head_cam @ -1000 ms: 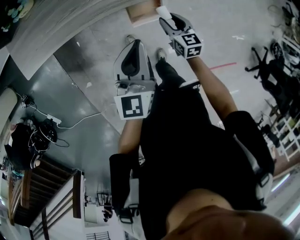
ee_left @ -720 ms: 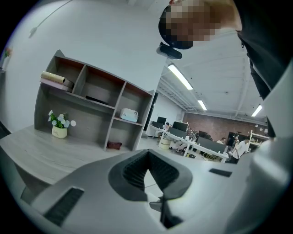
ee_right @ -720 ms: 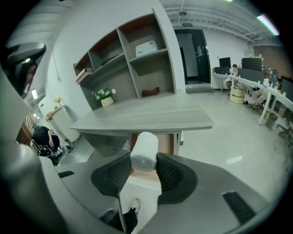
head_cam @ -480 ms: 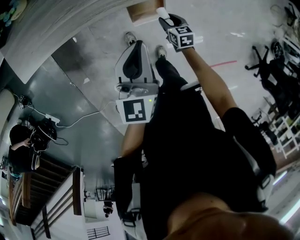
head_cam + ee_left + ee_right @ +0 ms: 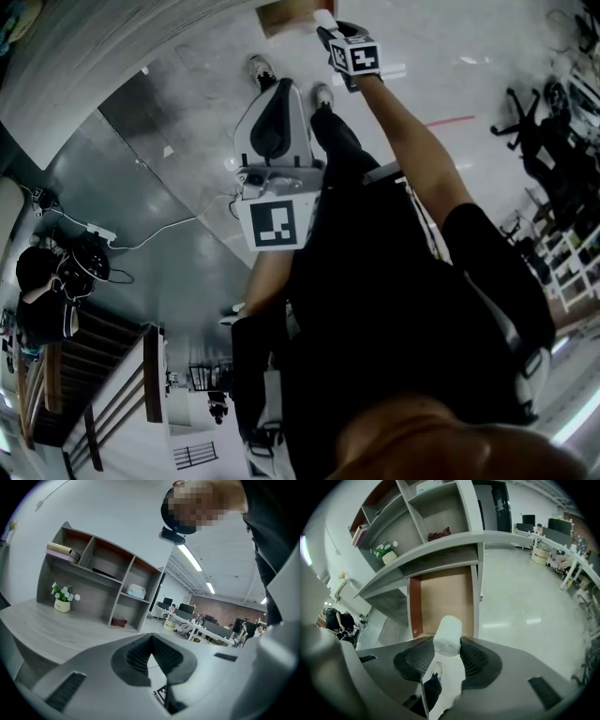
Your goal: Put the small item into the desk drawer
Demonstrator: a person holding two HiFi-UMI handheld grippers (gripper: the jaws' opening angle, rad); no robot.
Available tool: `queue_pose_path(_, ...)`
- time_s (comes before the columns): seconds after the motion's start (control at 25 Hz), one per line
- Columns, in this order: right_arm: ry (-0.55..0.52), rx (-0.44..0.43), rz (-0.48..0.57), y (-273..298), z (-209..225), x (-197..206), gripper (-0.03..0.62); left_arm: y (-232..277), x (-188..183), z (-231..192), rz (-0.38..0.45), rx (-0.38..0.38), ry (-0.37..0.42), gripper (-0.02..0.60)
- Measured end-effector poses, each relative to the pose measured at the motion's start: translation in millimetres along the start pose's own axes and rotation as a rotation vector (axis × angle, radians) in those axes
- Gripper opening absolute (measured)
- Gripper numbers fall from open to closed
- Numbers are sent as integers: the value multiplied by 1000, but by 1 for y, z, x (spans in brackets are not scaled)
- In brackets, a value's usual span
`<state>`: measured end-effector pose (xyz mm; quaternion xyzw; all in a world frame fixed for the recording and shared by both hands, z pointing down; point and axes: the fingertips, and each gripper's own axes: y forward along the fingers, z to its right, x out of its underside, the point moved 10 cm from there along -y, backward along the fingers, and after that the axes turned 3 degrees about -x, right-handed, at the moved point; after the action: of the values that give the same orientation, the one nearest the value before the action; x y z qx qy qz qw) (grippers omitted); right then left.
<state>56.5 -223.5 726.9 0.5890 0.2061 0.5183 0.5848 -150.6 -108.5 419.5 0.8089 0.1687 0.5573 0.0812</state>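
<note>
My right gripper (image 5: 447,645) is shut on a small white wrapped item (image 5: 447,631) that sticks out past its pads. Right below and ahead of it lies the open desk drawer (image 5: 440,599), its brown bottom bare, pulled out from under the grey curved desk (image 5: 426,550). In the head view the right gripper (image 5: 328,33) is stretched far forward with the item (image 5: 323,19) at the drawer's (image 5: 281,14) edge. My left gripper (image 5: 275,94) hangs nearer my body, shut with nothing between its pads (image 5: 140,651), pointing away over the desk.
A grey shelf unit (image 5: 436,508) stands on the desk with a potted plant (image 5: 386,552) and a red thing (image 5: 439,534). My shoes (image 5: 261,70) are on the glossy floor. Office chairs (image 5: 525,122) stand at right. A cable and power strip (image 5: 103,234) lie at left.
My right gripper has reached further forward with the white item, up to the drawer. The left gripper has sunk slightly back towards my body.
</note>
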Motion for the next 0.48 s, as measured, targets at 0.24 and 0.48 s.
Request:
queue_pose_path(0.24, -12, 30, -77, 23, 3, -2, 164, 6, 1, -8, -8, -10, -13, -2)
queue_pose_path(0.48, -5, 40, -121, 40, 5, -2, 164, 11, 6, -15, -17, -13, -27, -2)
